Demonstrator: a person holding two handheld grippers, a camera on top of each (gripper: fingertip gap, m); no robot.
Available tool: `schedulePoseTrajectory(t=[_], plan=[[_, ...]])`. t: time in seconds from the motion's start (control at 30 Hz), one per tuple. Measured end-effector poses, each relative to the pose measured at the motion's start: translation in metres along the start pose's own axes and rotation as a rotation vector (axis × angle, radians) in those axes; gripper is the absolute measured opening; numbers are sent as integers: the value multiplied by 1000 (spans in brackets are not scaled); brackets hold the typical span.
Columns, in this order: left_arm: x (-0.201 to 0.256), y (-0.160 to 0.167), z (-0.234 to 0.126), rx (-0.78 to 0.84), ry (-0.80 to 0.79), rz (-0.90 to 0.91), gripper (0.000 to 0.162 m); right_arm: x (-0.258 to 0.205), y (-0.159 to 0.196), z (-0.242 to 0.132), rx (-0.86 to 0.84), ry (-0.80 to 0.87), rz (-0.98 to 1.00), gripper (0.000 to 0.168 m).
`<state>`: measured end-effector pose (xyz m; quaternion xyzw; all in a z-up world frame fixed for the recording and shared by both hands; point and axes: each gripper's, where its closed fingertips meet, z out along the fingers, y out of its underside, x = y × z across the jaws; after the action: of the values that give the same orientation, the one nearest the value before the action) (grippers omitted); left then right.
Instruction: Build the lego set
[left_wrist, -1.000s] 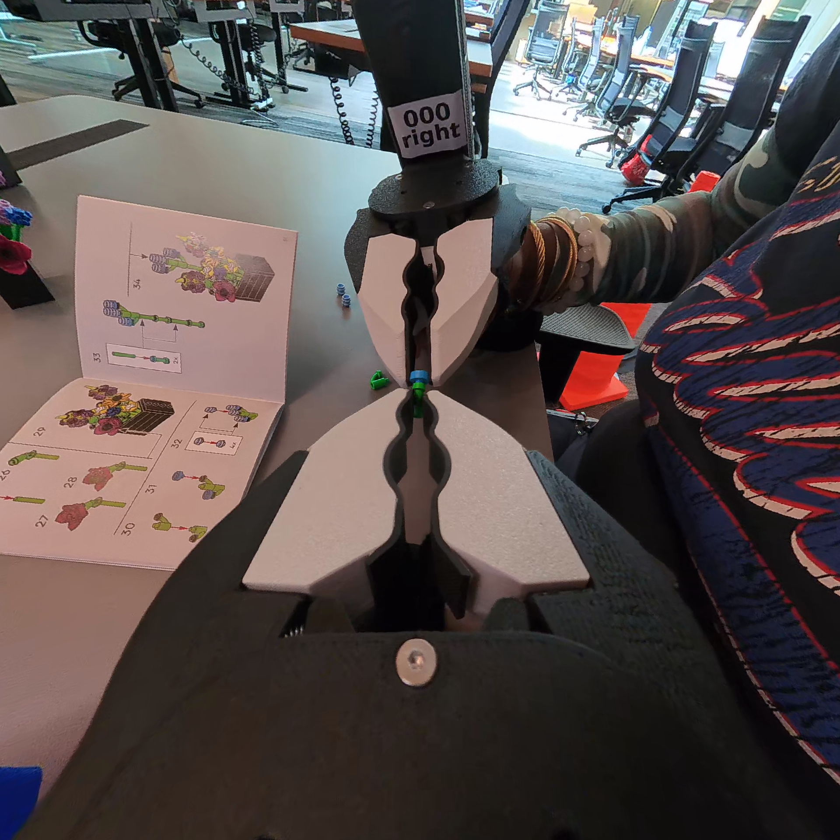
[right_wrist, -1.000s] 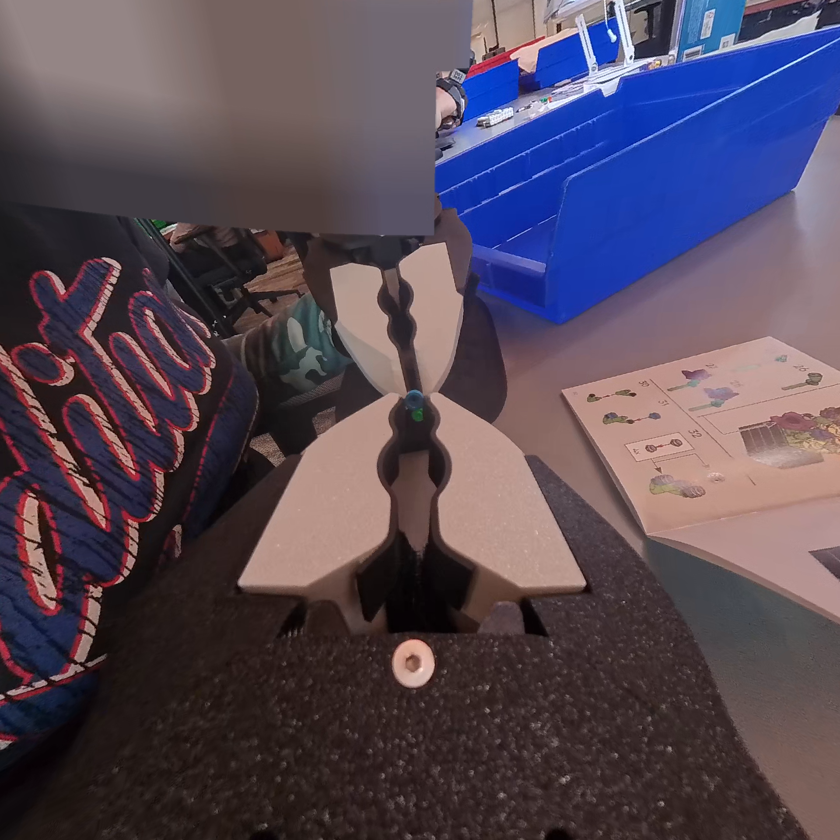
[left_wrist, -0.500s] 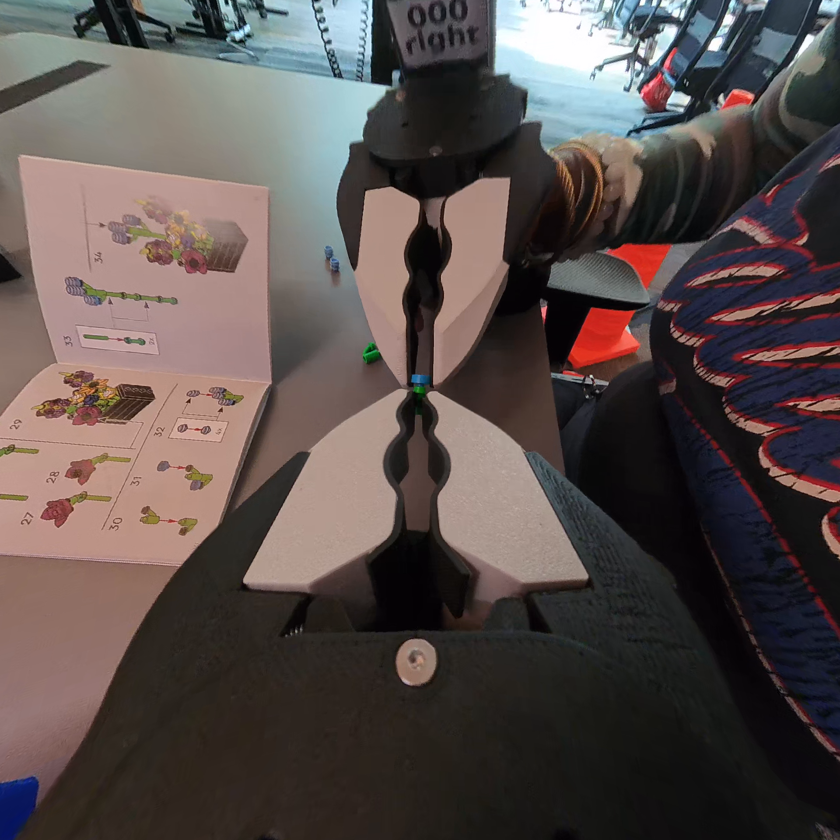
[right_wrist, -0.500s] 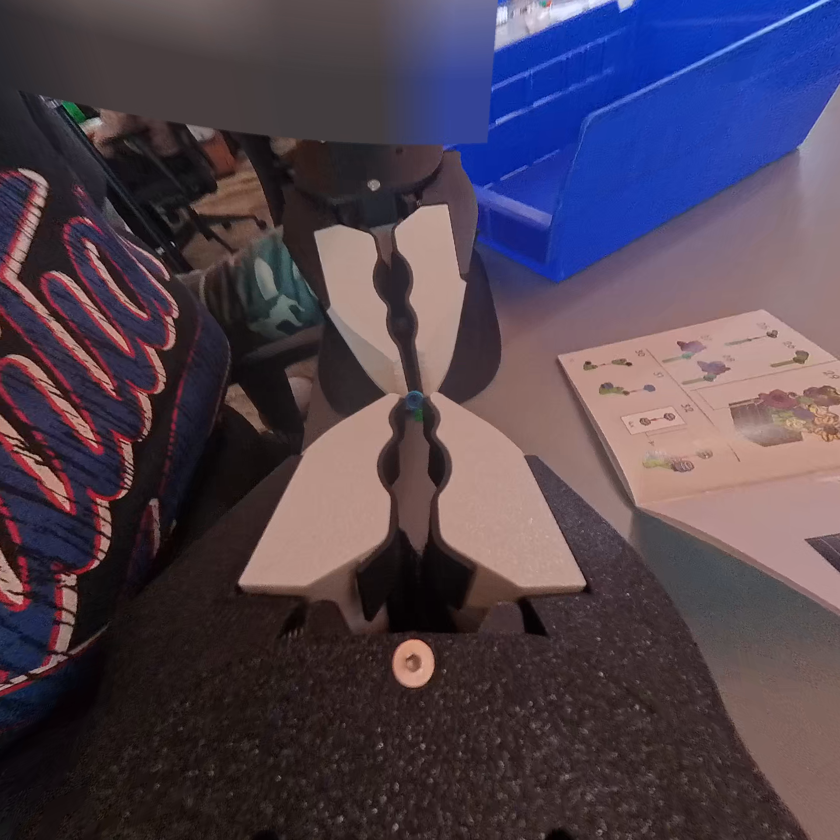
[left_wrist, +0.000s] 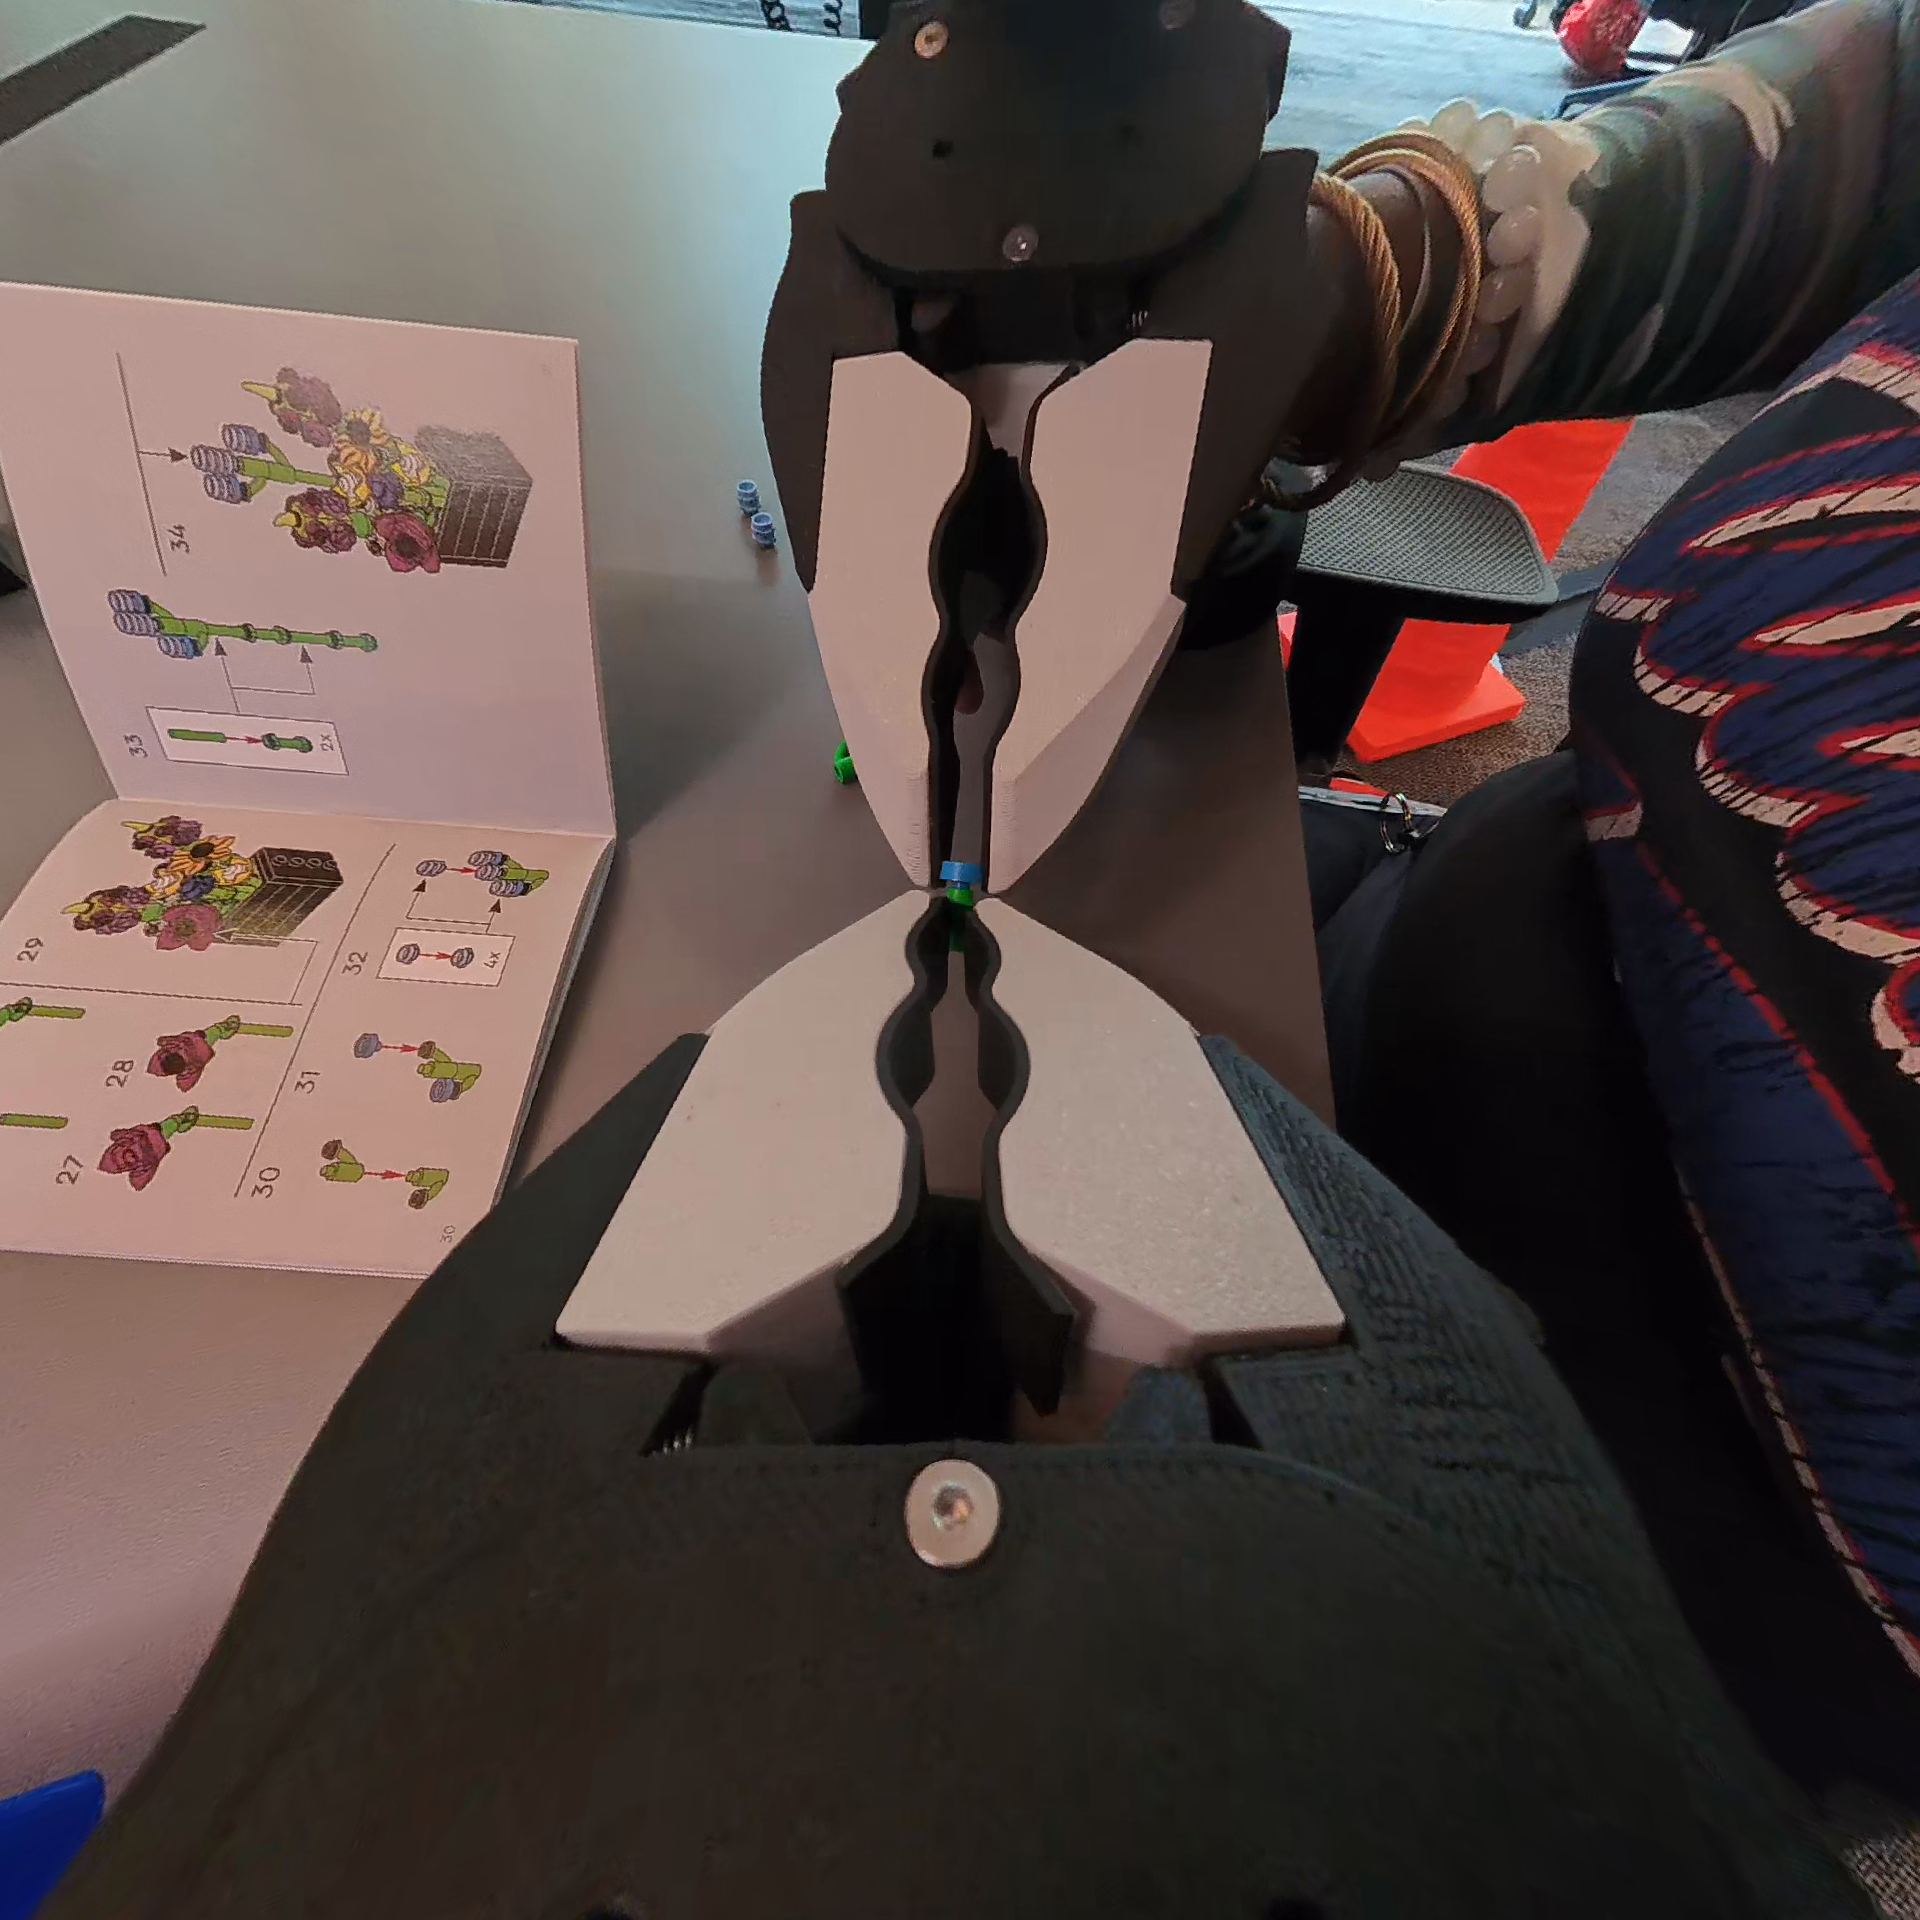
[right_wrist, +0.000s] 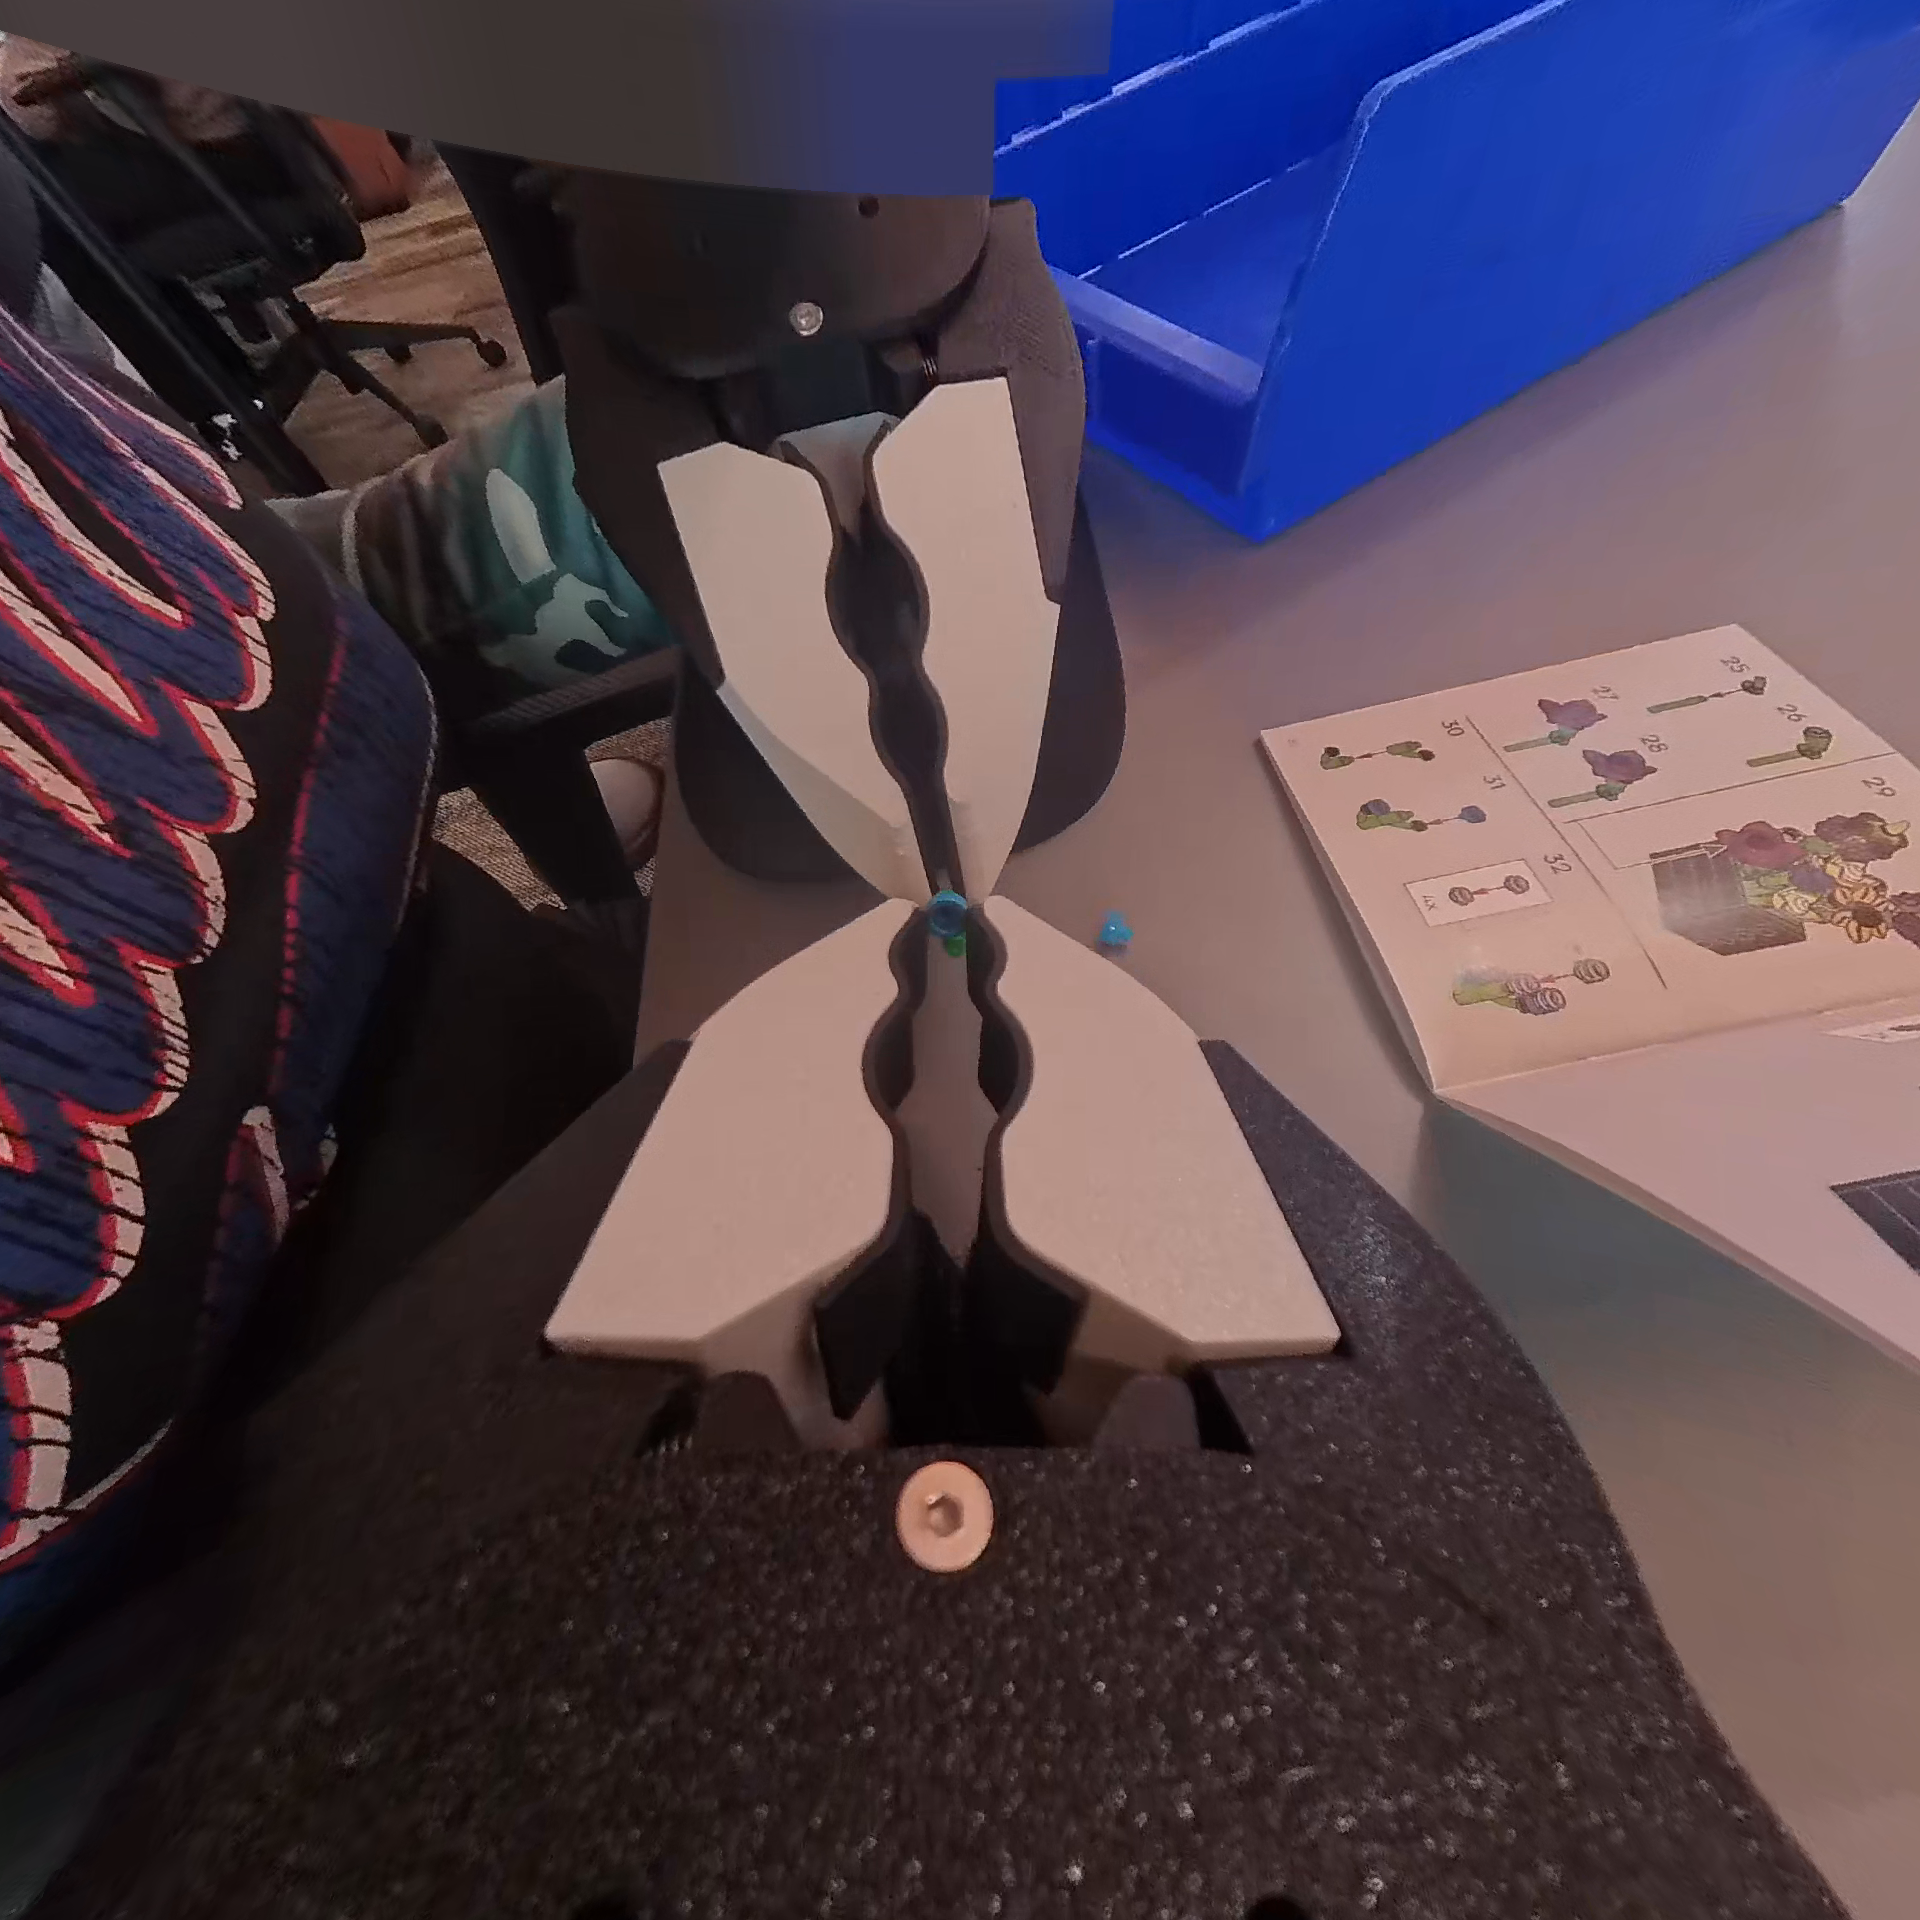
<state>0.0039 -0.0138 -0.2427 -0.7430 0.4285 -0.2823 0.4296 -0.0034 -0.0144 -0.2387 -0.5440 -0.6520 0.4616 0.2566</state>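
Note:
My left gripper (left_wrist: 951, 914) is shut on a small green Lego piece (left_wrist: 952, 935) at its fingertips. My right gripper (left_wrist: 961, 868) faces it tip to tip and is shut on a small blue round piece (left_wrist: 958, 871). The blue piece touches the green one. In the right wrist view my right gripper (right_wrist: 943, 920) holds the blue piece (right_wrist: 945, 912), with a bit of the green piece (right_wrist: 954, 943) just under it and the left gripper (right_wrist: 940, 883) opposite. Both are held above the grey table (left_wrist: 416, 187) near its edge.
An open instruction booklet (left_wrist: 312, 727) lies left of the grippers and shows in the right wrist view (right_wrist: 1610, 852). Loose blue pieces (left_wrist: 756, 514) and a green piece (left_wrist: 844, 767) lie on the table. A blue bin (right_wrist: 1455, 260) stands behind. The person's torso (left_wrist: 1766, 831) is close by. Only a small space, under 4 cm, lies between the two pairs of fingers.
Both grippers have stayed shut and tip to tip. They have tilted down towards the table and drawn closer together, so each fills more of the other's view.

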Motion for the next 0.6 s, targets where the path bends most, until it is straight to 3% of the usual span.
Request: schedulePoseTrajectory(t=[0.23, 0.43, 0.6], plan=[[-1, -4, -2, 28, 6, -11, 4, 0, -6, -2, 58, -39, 37, 7], [1, -7, -4, 59, 48, -49, 22, -6, -19, 0, 180, -106, 67, 7], [3, -6, -3, 48, 45, -26, 14, -7, -22, -3, 216, -124, 73, 7]])
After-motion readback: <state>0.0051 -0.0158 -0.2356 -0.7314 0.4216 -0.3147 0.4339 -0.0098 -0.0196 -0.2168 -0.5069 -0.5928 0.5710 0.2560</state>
